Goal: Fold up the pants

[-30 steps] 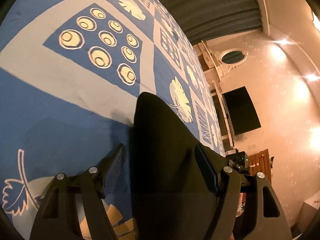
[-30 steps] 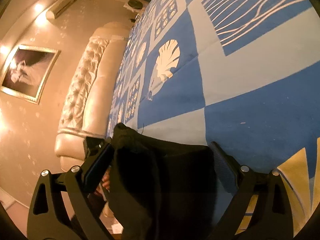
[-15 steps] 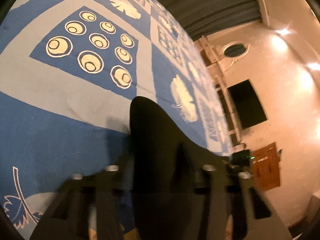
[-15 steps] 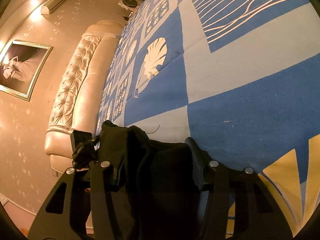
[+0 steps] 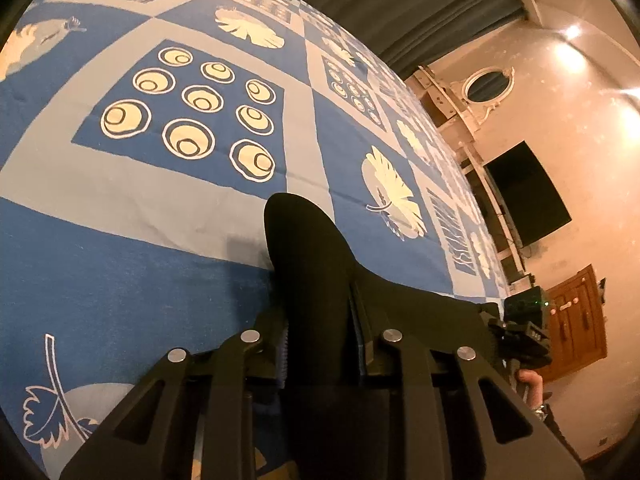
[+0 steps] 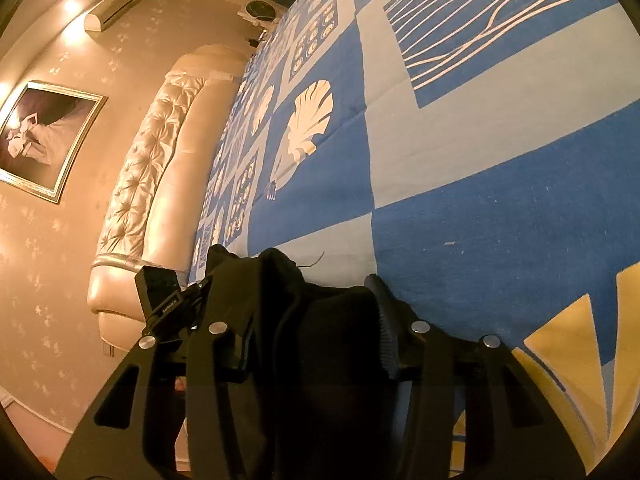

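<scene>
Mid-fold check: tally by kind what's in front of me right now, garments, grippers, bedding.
Black fabric pants: 1
Black two-finger grippers: 2, left gripper and right gripper, both with jaws closing on the pants
Blue patterned bedspread: 1
Total: 4

Warm-lit bedroom, patterned bed.

A blue and grey bedspread (image 5: pixel 168 208) with cream circles, leaves and shells covers the bed. A tufted cream headboard (image 6: pixel 148 184) stands against a pale wall with a small repeating motif. On that wall hang a framed picture (image 6: pixel 44 140) and, higher, an air conditioner (image 6: pixel 116 10). Across the room, dark curtains (image 5: pixel 420 4) hang at the far end. The other wall carries an oval mirror (image 5: pixel 486 85), a dark TV (image 5: pixel 528 196) and bright spot lights. A wooden cabinet (image 5: pixel 580 320) stands below.
</scene>
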Motion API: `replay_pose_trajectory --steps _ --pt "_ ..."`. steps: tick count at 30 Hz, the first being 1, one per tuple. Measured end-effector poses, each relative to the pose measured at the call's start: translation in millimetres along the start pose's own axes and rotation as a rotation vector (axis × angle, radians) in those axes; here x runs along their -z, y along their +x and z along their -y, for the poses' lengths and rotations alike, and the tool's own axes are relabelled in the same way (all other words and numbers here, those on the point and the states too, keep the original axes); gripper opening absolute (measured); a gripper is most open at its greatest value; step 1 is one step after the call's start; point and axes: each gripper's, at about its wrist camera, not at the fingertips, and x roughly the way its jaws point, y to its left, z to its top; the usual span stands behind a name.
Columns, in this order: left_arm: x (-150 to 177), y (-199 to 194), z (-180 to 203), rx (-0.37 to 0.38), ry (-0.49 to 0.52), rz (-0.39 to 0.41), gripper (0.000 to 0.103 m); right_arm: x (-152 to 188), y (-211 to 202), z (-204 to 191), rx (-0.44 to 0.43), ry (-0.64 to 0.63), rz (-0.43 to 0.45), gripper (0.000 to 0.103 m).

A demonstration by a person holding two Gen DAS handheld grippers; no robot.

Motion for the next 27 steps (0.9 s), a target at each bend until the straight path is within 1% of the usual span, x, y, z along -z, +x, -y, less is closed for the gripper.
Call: replay_pose_trajectory --steps 20,27 --pt "-3.5 -0.4 5.7 -0.066 0.052 0.018 0.024 -5.4 1.5 2.6 -0.007 -0.018 0.031 0.039" --pt "-6.5 0.4 3.3 -0.070 0.043 0.022 0.024 -8.7 1.6 3.6 -0.009 -0.023 0.037 0.038"
